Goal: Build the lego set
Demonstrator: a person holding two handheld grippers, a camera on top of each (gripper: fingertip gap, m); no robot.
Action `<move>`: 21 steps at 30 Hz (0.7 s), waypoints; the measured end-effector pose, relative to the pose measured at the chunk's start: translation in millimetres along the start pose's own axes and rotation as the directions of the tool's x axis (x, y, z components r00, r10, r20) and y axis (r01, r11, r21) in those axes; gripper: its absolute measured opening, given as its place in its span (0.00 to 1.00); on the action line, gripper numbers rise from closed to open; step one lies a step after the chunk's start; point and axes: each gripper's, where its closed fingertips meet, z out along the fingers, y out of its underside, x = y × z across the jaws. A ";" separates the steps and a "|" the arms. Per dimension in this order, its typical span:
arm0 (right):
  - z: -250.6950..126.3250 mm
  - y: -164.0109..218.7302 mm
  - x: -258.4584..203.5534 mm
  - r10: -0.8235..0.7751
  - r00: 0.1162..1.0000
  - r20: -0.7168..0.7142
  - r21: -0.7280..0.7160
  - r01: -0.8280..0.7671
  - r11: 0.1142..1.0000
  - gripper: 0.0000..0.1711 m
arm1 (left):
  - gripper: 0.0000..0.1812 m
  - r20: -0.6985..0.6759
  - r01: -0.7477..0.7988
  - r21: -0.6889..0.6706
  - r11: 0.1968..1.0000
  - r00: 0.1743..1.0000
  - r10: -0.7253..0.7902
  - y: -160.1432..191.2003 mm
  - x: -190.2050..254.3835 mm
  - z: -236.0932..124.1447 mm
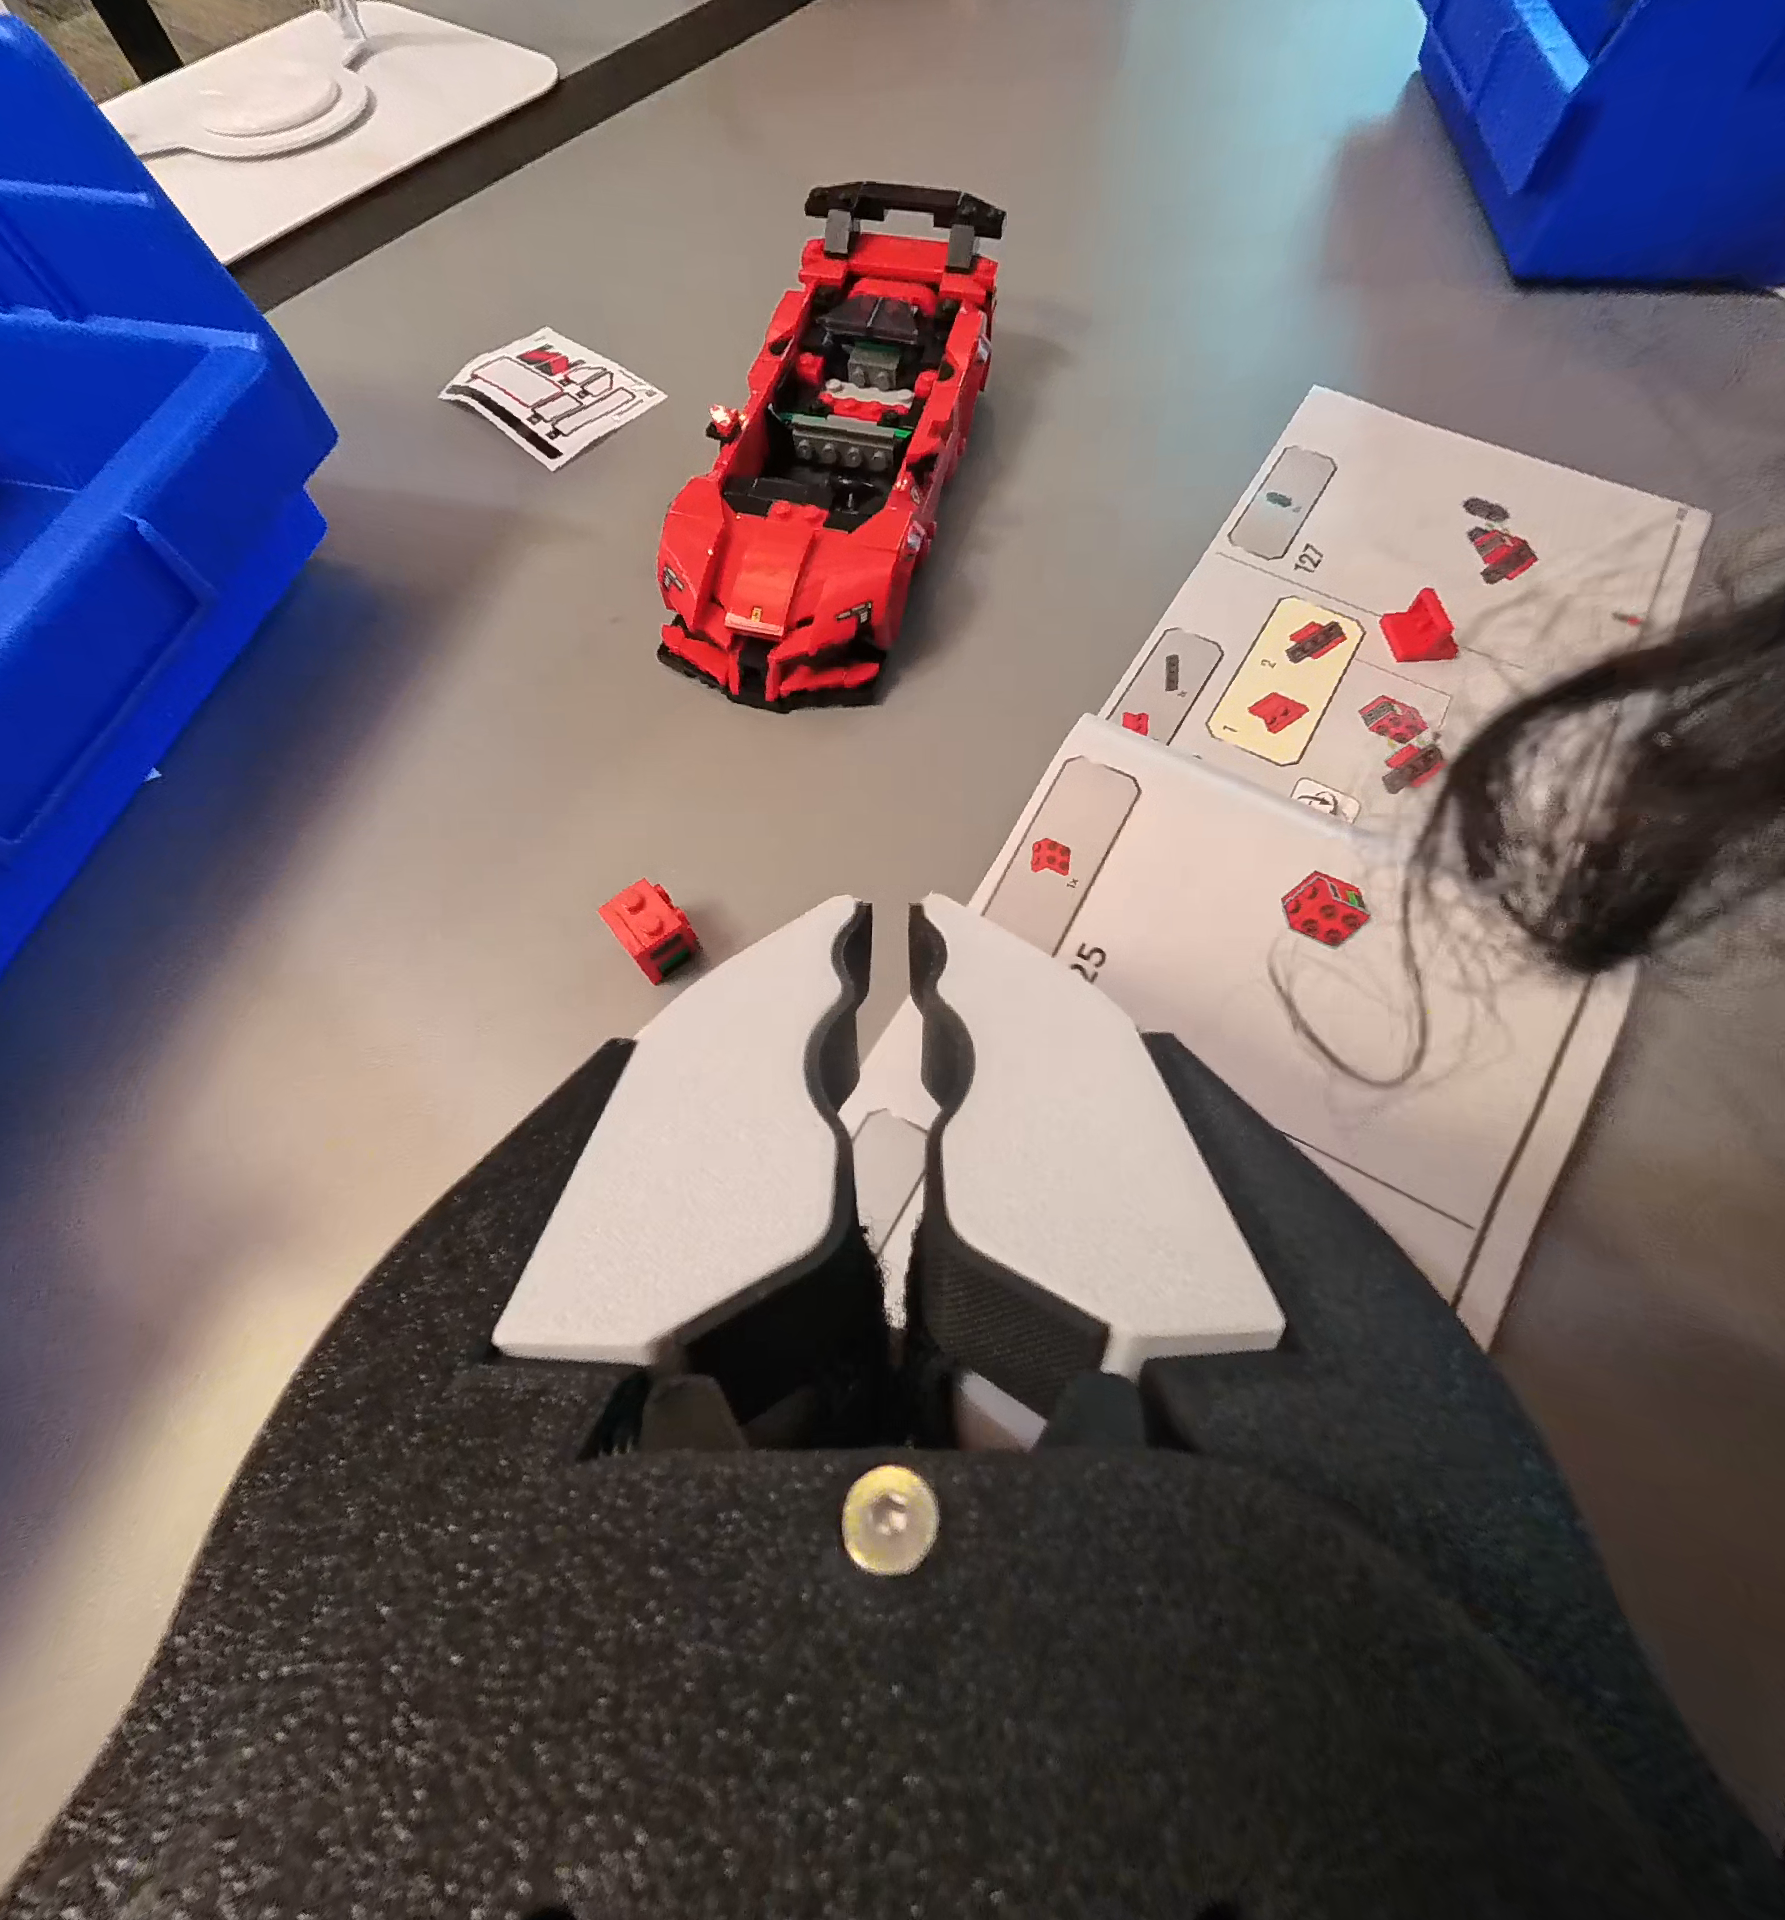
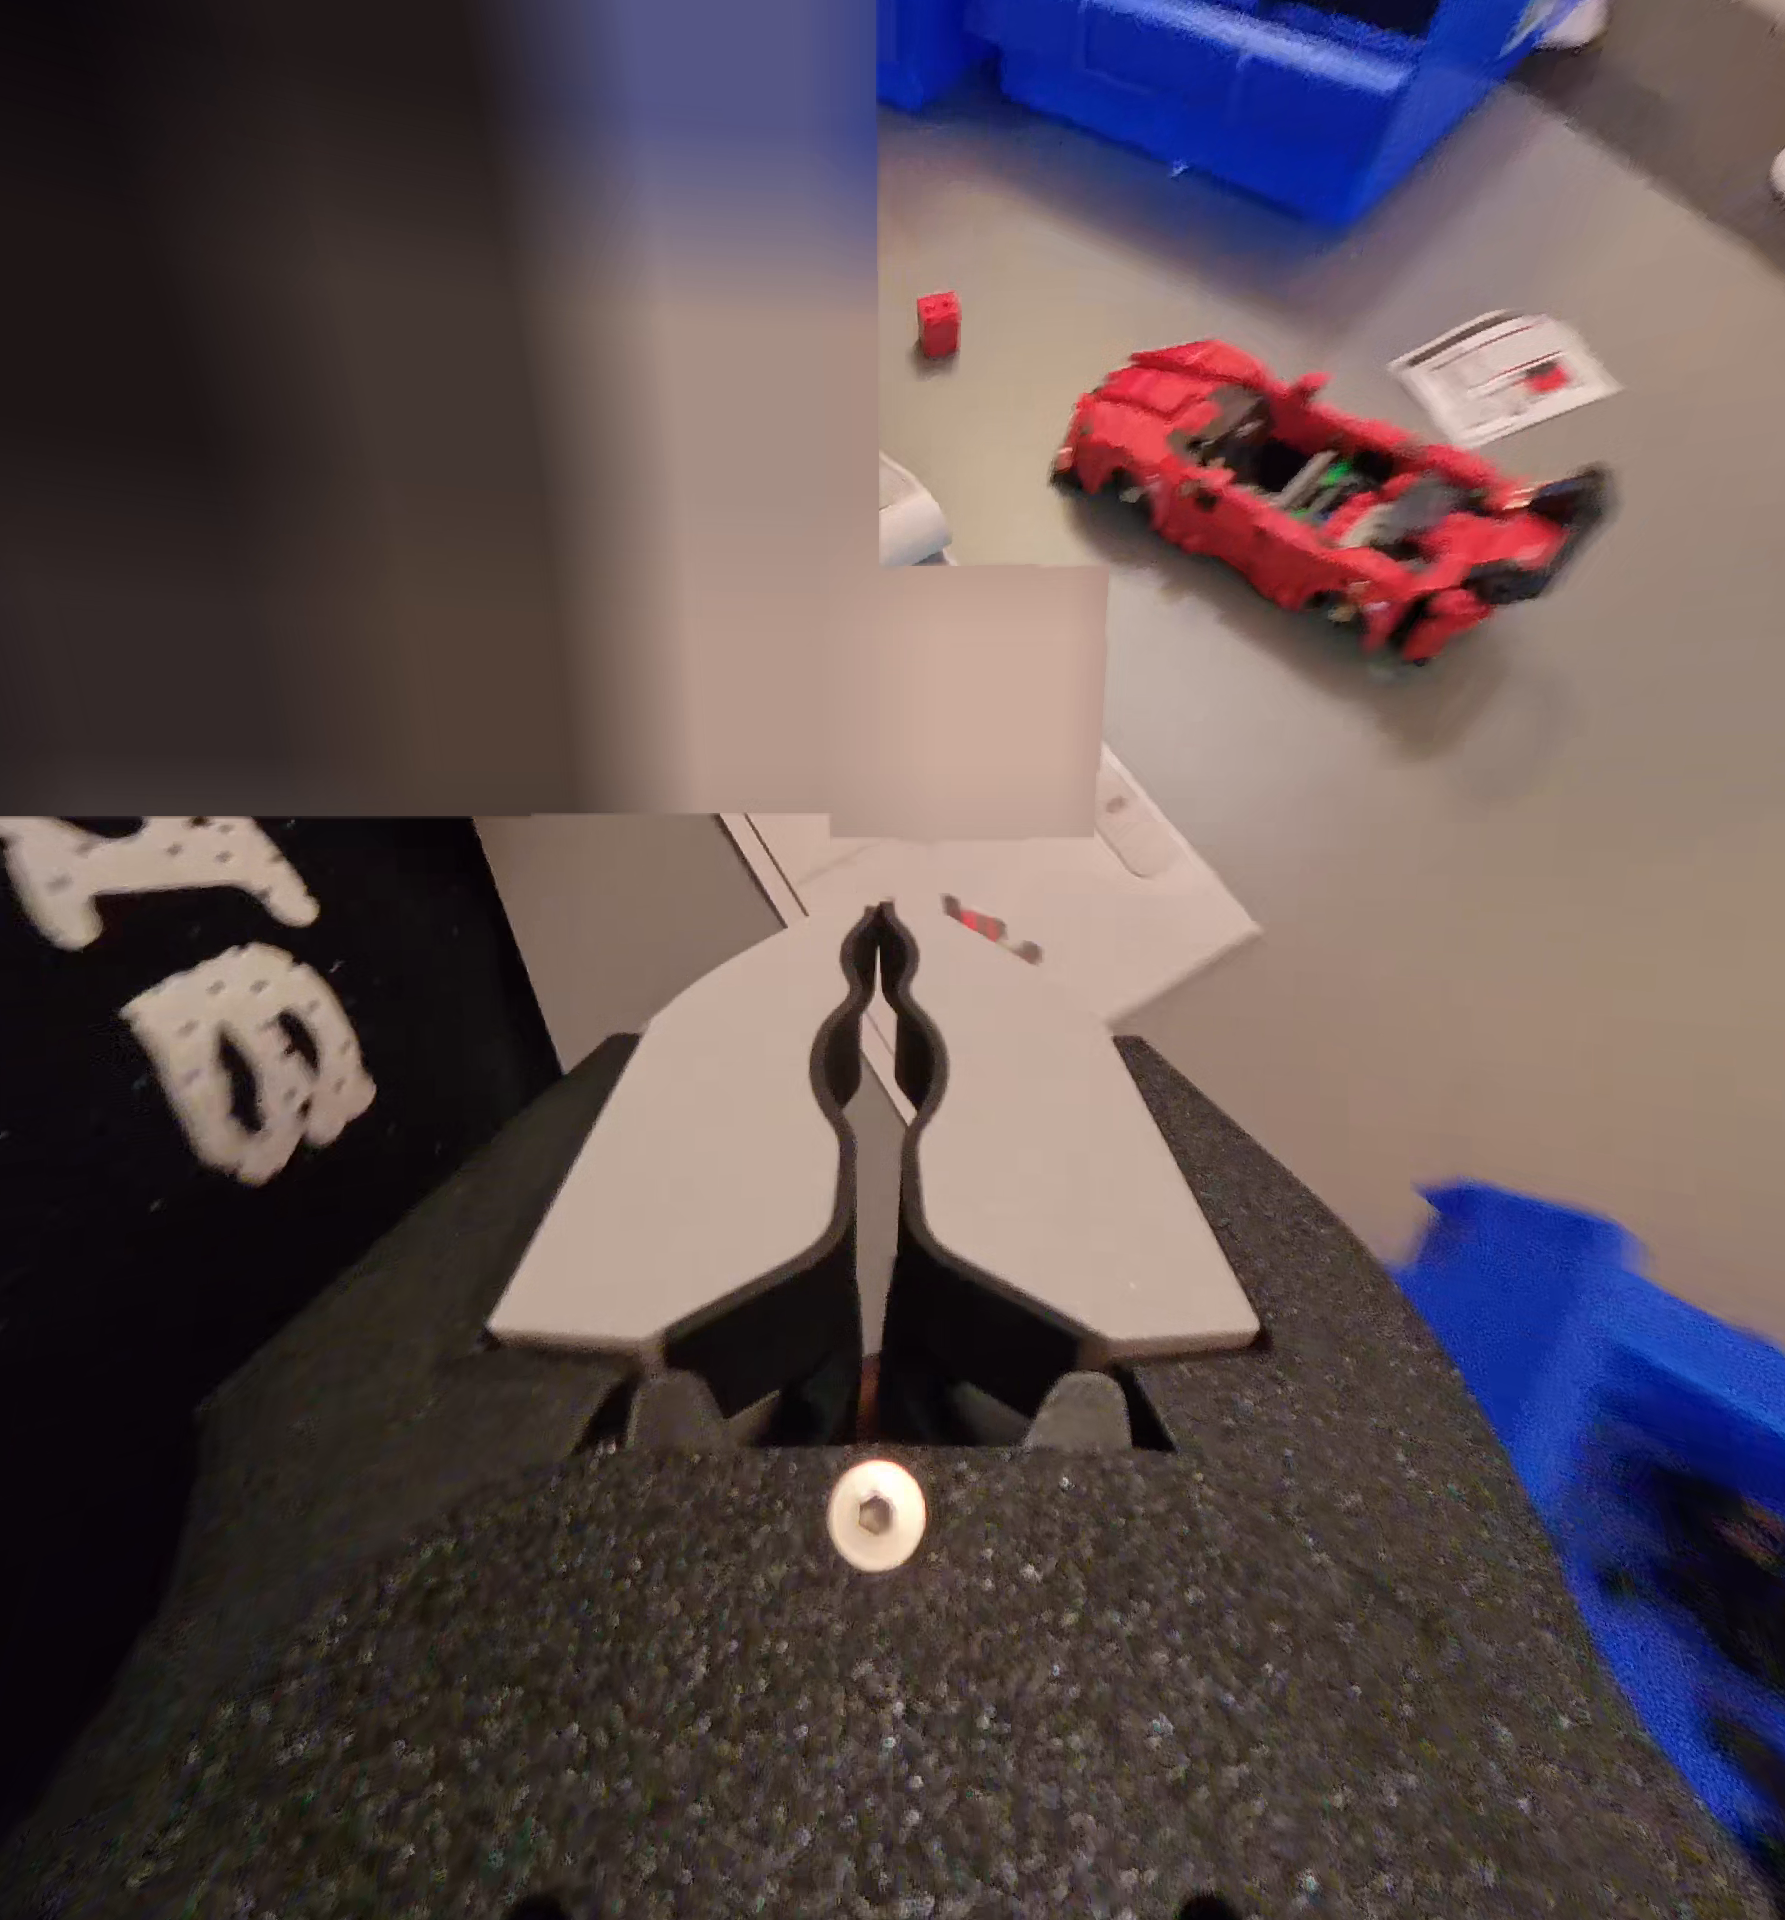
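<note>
Left wrist view: the left claw [image 1: 890, 914] is held slightly parted and empty above the table [image 1: 452, 831], a red brick [image 1: 649, 928] just beside it; the red car [image 1: 831, 457] stands farther off (roofless). The right claw [image 2: 883, 914] is seen clenched, empty.

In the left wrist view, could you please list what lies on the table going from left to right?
Blue bin → sticker sheet → small red brick block → red lego car → instruction booklet, with a loose red piece on it.
</note>
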 end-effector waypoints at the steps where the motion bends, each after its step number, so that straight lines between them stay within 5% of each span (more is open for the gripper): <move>1: -22.5 -2.5 6.4 -0.003 0.999 -0.046 0.002 0.003 1.000 0.00 | 0.04 0.004 0.001 0.005 1.000 1.000 -0.001 -0.6 -1.5 -0.4; 5: -118.6 -1.2 50.0 0.026 0.944 -0.329 -0.049 -0.044 0.998 0.07 | 0.04 0.012 0.045 0.051 0.998 0.999 -0.045 -6.6 -11.1 -2.7; 9: -183.5 31.4 93.3 -0.031 0.870 -0.492 -0.188 -0.072 0.979 0.00 | 0.03 0.027 0.094 0.104 0.990 0.995 -0.098 -18.0 -22.2 -5.3; 14: -194.4 68.4 132.3 -0.022 0.895 -0.446 -0.309 -0.131 0.942 0.08 | 0.03 0.092 0.093 0.136 0.986 0.990 -0.106 -28.8 -33.6 -14.3; 17: -183.6 82.4 147.5 0.010 0.938 -0.347 -0.334 -0.133 0.933 0.00 | 0.03 0.123 0.123 0.151 0.981 0.982 -0.142 -31.4 -42.0 -22.6; 21: -164.7 99.3 166.1 0.021 0.968 -0.252 -0.402 -0.125 0.907 0.04 | 0.03 0.167 0.172 0.172 0.970 0.965 -0.201 -34.3 -54.7 -34.0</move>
